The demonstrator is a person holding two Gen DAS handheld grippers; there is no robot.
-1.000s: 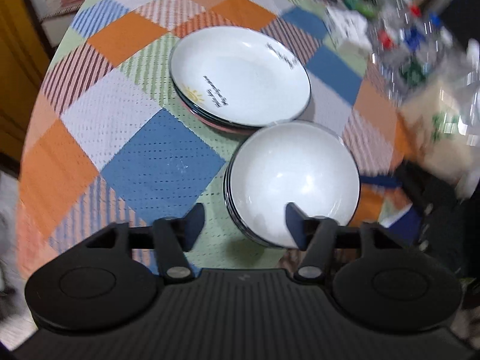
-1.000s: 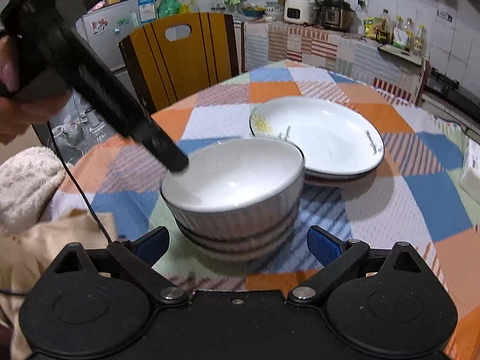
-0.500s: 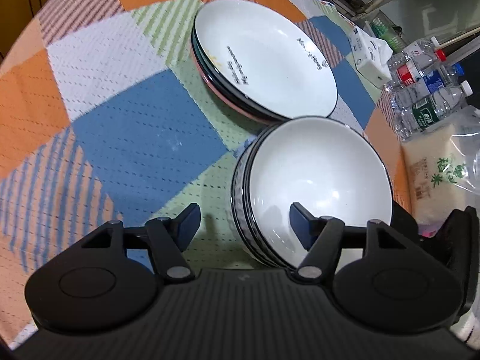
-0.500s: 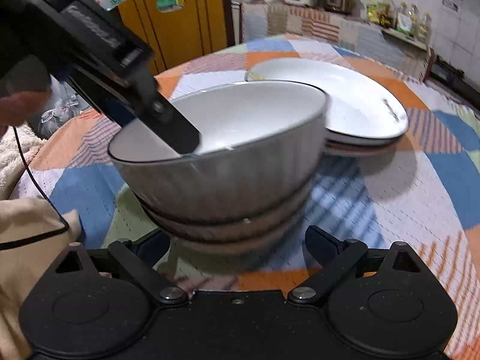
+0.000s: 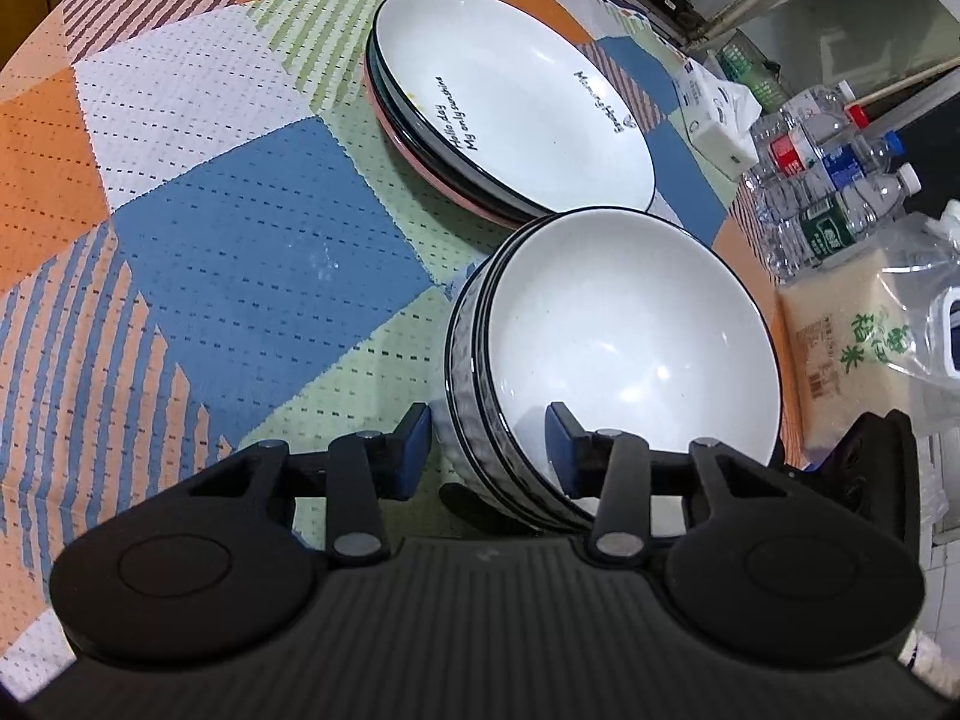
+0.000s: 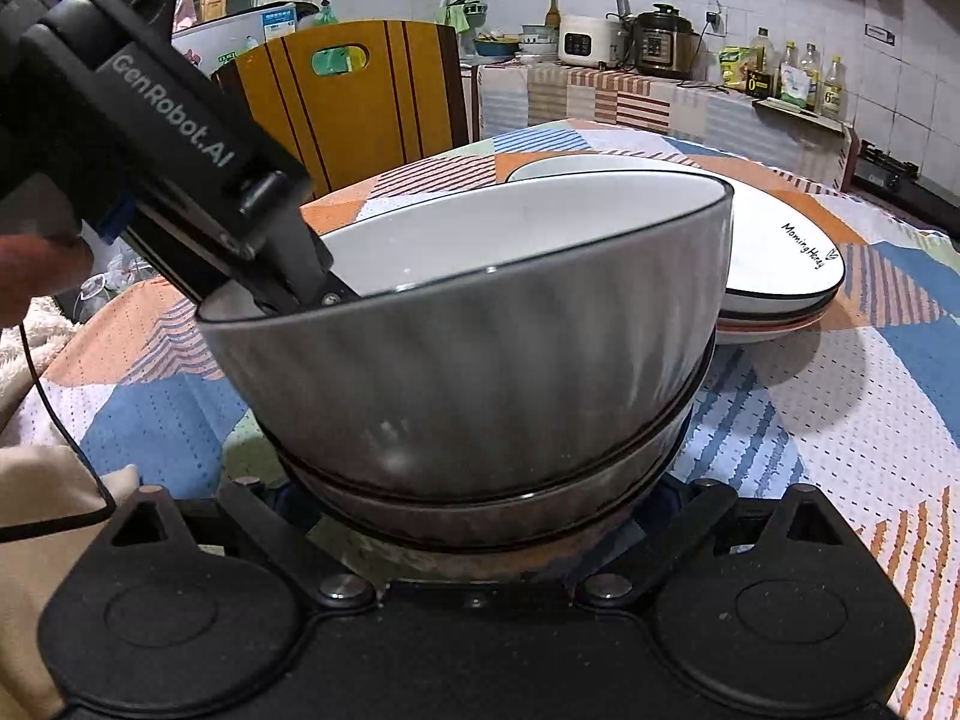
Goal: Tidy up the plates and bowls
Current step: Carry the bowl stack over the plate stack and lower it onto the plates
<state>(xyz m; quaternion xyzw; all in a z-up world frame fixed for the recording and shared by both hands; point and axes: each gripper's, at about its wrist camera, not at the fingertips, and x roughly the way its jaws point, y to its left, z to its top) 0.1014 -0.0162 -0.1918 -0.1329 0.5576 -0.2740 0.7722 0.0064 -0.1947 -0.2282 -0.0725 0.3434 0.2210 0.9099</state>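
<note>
The bowls look like glazed ceramic: glossy white inside with a thin dark rim line, and a grey, softly ribbed outer wall that catches a dull sheen. At 12 o'clock from them, the plates carry the same smooth, shiny white glaze with printed lettering. The desk's cloth is a matt woven fabric, its patchwork weave dotted with small holes. The left tool is matt black plastic with ridged housing, metal pivot pins and blue pads. At 2 o'clock, the bottles are clear, crinkled plastic. The chair back is lacquered wood.
</note>
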